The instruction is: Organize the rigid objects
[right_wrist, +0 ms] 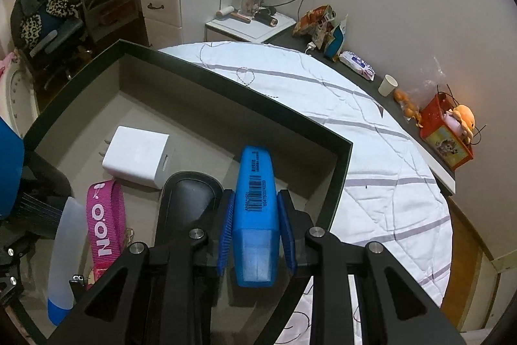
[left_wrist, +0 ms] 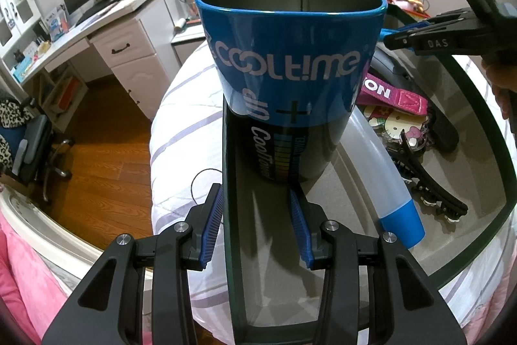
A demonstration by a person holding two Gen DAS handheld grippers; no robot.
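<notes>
1. The right gripper (right_wrist: 256, 230) has its jaws clenched on the flat blue plastic block with a barcode label (right_wrist: 255, 199). It hangs over the near right corner of the dark open box with grey lining (right_wrist: 342, 170), which lies on the white quilted bed (right_wrist: 371, 125). Judging by this, the step in hand is setting the block down inside the box.

2. The free floor lies ahead of the block, between the white square charger with prongs (right_wrist: 137, 156) and the right wall. Lower it there, long side along the wall, so it does not land on the black oval case (right_wrist: 187, 196) just to its left.

3. Bring the block down until it rests on the lining before the jaws let go; a drop from height could tip it onto the case or the pink woven strap with white letters (right_wrist: 105, 225).

4. The left gripper (left_wrist: 257, 230) straddles the box's near wall (left_wrist: 234, 248) below the tall blue metal cup with white lettering (left_wrist: 290, 54). Its pads (left_wrist: 211, 231) seem to stand clear of the wall, so I read those jaws as released. Keep that hand motionless so the box does not shift.

5. The translucent tube with a blue cap (left_wrist: 384, 180) and the black toothed hair claw (left_wrist: 429, 183) lie in the box's middle; withdraw the right gripper upward, not sideways over them.
</notes>
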